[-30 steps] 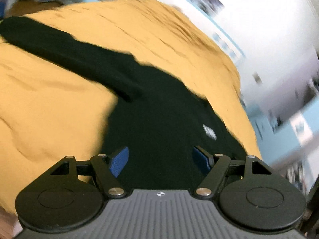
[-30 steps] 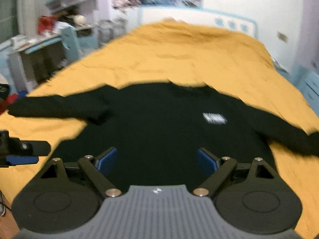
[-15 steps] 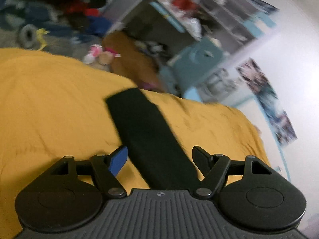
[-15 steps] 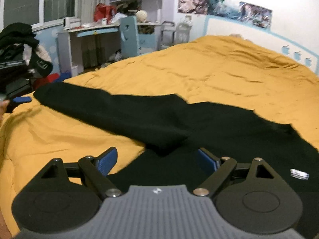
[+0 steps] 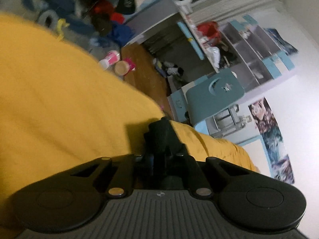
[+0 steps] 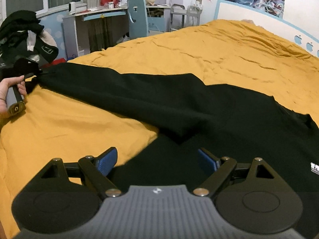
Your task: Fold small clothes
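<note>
Jaws of the left gripper had just clenched on the cuff of the black sweater, at the bed's left edge; the sweater lay spread rightward; right gripper jaws released above its hem.

The left hand-held gripper has closed, apparently pinching the black sleeve cuff.

each tool had a ribbed grey housing with a small white emblem, two round black discs and black linkage arms joined by silver screws. the right tool carried blue ribbed pads. the left tool had a grey handle with a gold end cap.
</note>
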`<state>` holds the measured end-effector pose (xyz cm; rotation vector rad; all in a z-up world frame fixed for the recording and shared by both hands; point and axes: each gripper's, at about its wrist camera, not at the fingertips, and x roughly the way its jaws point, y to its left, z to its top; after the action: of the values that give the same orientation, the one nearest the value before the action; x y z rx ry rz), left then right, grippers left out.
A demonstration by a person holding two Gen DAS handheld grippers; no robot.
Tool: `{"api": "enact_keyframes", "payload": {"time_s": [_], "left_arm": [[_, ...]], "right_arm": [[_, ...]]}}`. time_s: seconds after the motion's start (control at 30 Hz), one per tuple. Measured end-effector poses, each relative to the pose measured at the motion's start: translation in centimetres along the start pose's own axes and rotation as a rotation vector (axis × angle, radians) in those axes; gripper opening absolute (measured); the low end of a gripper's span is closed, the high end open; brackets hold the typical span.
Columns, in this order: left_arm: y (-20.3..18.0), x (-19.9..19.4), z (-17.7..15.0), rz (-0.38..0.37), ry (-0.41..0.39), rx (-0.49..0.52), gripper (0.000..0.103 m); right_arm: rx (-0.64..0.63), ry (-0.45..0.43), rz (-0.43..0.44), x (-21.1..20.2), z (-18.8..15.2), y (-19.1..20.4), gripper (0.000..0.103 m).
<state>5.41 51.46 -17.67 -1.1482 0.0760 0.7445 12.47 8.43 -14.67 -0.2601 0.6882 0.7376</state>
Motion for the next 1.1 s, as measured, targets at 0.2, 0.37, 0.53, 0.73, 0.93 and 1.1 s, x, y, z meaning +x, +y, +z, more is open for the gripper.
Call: {"api": "enact_keyframes", "payload": {"time_s": [0.2, 0.37, 0.53, 0.73, 0.93, 1.1], "left_arm": [[-8.0, -1.9, -0.3, -0.17, 0.022, 0.098, 0.008], [-18.1, -4.7, -6.5, -0.421, 0.121, 0.166, 0.008], [-26.5, -6.7, -17.9, -0.651, 0.337, 0.205, 0.008], [-29.1, -7.8, -34.6, -0.773, 0.622, 0.212, 0.008], [-25.8, -6.0, -51.1, -0.688, 0.872, 0.258, 0.016], [-24.9, -5.1, -59.2, -0.596, 1.114, 0.467, 0.034]], "right_arm": [[0.085, -0.014, -0.046, -3.4, -1.2, -4.0, 0.083], [0.164, -0.038, -0.097, -7.8, -3.5, -8.1, 0.083], [0.255, -0.036, -0.158, -12.4, -7.6, -12.6, 0.083], [0.382, -0.022, -0.228, -17.0, -12.6, -17.7, 0.083], [0.465, 0.033, -0.288, -19.2, -16.6, -20.8, 0.083], [0.497, 0.053, -0.33, -19.9, -18.1, -22.3, 0.083]]}}
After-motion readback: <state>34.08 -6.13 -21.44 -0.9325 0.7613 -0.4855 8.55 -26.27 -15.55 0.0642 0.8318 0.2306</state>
